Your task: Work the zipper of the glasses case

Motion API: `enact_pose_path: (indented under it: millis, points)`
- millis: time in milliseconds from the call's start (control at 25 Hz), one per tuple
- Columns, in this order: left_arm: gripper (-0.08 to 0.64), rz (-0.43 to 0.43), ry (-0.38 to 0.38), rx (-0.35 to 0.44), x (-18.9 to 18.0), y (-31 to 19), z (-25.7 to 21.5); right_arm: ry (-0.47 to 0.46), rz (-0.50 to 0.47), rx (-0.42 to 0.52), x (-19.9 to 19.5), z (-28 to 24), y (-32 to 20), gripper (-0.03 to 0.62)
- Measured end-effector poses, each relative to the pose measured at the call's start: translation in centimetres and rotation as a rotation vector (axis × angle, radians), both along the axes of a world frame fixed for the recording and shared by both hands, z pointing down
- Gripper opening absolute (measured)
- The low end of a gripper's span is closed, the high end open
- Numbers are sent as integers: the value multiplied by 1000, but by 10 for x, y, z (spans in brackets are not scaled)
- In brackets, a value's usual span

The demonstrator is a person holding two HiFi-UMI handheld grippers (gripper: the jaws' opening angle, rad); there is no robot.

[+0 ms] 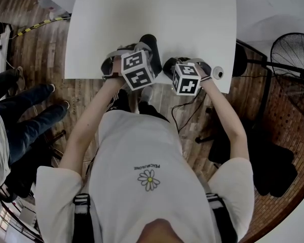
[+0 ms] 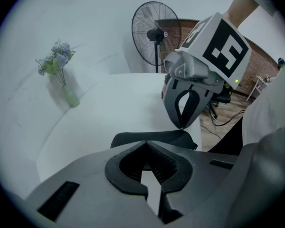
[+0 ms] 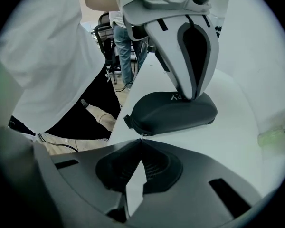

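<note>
The black glasses case (image 3: 173, 110) lies near the front edge of the white table (image 1: 157, 9); in the head view it is the dark shape (image 1: 151, 43) between the two marker cubes. My left gripper (image 2: 145, 145) is shut, and its tips (image 3: 186, 98) bear down on the top of the case at its far end. My right gripper (image 3: 141, 139) is shut on the small metal zipper pull (image 3: 142, 136) at the case's near end, by the table edge. From the left gripper view the right gripper's tips (image 2: 182, 126) touch the case (image 2: 152, 139) at its right end.
A standing fan (image 2: 156, 34) is beyond the table, on the wooden floor (image 1: 294, 59). A small vase of flowers (image 2: 61, 75) stands at the table's far side. A bystander's legs (image 1: 25, 115) are at the left. Cables lie on the floor below the table edge.
</note>
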State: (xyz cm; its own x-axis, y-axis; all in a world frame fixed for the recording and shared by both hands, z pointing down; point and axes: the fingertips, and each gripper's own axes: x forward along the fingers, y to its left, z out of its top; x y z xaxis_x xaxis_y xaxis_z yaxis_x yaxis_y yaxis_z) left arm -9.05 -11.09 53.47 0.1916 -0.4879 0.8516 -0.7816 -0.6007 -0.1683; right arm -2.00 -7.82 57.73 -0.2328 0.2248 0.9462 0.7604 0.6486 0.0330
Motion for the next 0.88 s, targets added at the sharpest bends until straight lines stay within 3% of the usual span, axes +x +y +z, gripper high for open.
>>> enact_pose_path:
  millis: [160,440,560,760,880]
  points:
    - [15,4,4,12,-2,2,2,-23,21,-3,2,4,22,8]
    - [15,39,-12,40,-5,7,2,-77,327,-76,-11,7,42,8]
    - [15,181,-68,66,-5,13,-1,-84,357,-44,-13,6,43,8]
    - [25,442,-184,66,5,16,-3,-73,310,80,4,8,30,8]
    - [116,570,-192,30,14,10,-5,-69,340,176,17,8,7,8]
